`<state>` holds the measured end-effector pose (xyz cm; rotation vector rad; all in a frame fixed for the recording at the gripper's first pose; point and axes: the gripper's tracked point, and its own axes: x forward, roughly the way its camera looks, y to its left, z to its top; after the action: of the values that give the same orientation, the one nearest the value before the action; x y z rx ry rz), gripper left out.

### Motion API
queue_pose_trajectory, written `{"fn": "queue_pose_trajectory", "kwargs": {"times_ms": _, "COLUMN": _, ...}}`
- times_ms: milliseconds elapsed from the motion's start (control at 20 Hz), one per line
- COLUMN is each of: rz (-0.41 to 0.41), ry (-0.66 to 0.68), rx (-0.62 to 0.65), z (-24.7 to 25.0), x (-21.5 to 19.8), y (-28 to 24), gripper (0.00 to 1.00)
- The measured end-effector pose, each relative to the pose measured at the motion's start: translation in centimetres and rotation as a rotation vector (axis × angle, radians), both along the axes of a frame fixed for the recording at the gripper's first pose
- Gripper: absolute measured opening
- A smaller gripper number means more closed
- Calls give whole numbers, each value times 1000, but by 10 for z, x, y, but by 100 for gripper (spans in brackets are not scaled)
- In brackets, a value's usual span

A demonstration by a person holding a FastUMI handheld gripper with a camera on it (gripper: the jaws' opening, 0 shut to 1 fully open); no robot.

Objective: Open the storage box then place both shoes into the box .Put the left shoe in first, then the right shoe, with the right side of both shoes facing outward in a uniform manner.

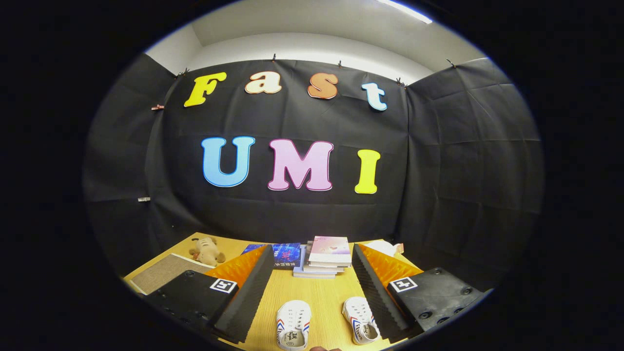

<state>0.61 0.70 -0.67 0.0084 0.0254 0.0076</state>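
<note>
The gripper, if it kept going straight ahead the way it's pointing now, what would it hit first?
Probably the stack of books beyond the open gripper; depth is unclear. The two shoes lie lower, between its fingers.

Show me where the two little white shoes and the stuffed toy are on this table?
Left shoe (293,324), gripper view: on its laced top, between the open fingers.
Right shoe (360,325), gripper view: on its top, next to the right-hand finger.
Stuffed toy (207,250), gripper view: on its body, beyond the left-hand finger.
</note>
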Motion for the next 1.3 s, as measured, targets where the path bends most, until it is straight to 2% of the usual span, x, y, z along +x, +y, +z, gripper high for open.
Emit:
{"fn": "queue_pose_trajectory", "kwargs": {"times_ms": 400, "rz": 33, "ry": 22, "rx": -1, "z": -6, "x": 3, "y": 10, "gripper": 97}}
{"fn": "queue_pose_trajectory", "kwargs": {"times_ms": 550, "rz": 61, "ry": 82, "rx": 29, "z": -18, "x": 4, "y": 18, "gripper": 97}}
{"fn": "queue_pose_trajectory", "kwargs": {"times_ms": 750, "rz": 217, "ry": 208, "rx": 130, "z": -42, "x": 10, "y": 43, "gripper": 98}}
{"fn": "queue_pose_trajectory", "kwargs": {"times_ms": 1050, "rz": 424, "ry": 508, "rx": 359, "z": -111, "x": 14, "y": 74, "gripper": 98}}
{"fn": "queue_pose_trajectory", "kwargs": {"times_ms": 1300, "rz": 627, "ry": 692, "rx": 492, "z": -147, "x": -8, "y": 108, "gripper": 98}}
